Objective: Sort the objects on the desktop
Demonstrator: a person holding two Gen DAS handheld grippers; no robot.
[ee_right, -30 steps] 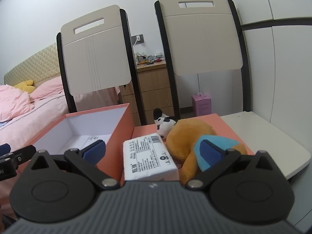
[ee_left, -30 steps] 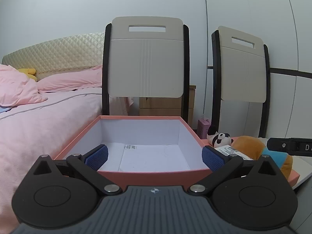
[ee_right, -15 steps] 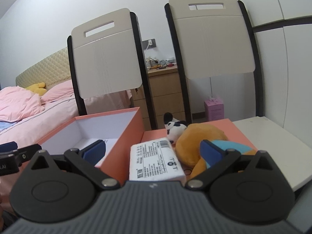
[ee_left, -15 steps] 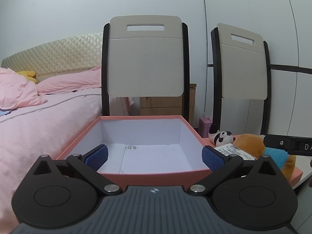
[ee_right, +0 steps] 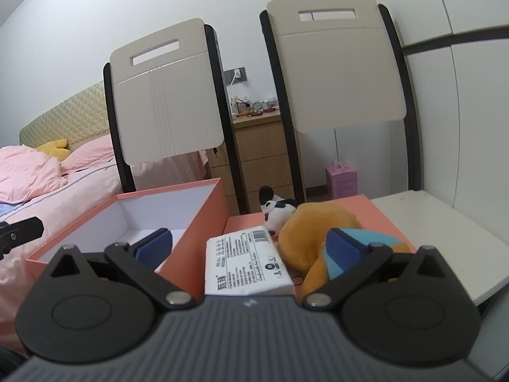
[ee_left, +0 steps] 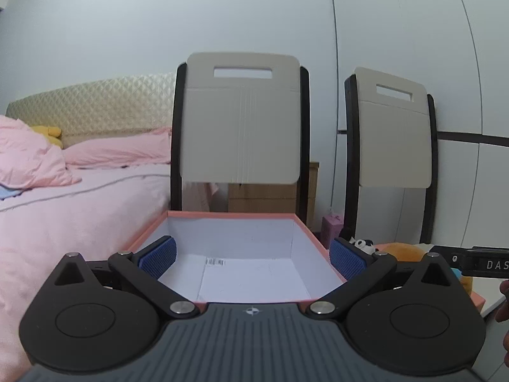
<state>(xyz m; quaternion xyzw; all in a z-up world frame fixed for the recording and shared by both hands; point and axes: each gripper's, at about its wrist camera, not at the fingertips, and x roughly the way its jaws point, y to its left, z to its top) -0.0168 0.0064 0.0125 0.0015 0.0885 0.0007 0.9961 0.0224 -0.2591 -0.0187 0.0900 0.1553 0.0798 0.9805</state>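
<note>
The left hand-held gripper (ee_left: 251, 256) is being held wide over the open pink box (ee_left: 310, 232); the right hand-held gripper (ee_right: 249, 246) is being held wide around the tissue pack (ee_right: 246, 262), beside the orange plush (ee_right: 313, 226)

The open box (ee_right: 203, 219) sits at the left of the table (ee_right: 451, 238), with a lid (ee_right: 375, 210) flat beside it on the right. On that lid lie a packet (ee_right: 248, 261) nearest the box, a plush toy (ee_right: 318, 229) to its right, and a small panda (ee_right: 276, 210) behind both. Two chairs (ee_right: 165, 102) stand behind the table — a bed (ee_right: 47, 184) lies to the left (a dresser (ee_right: 261, 146) shows between the chairs).
</note>
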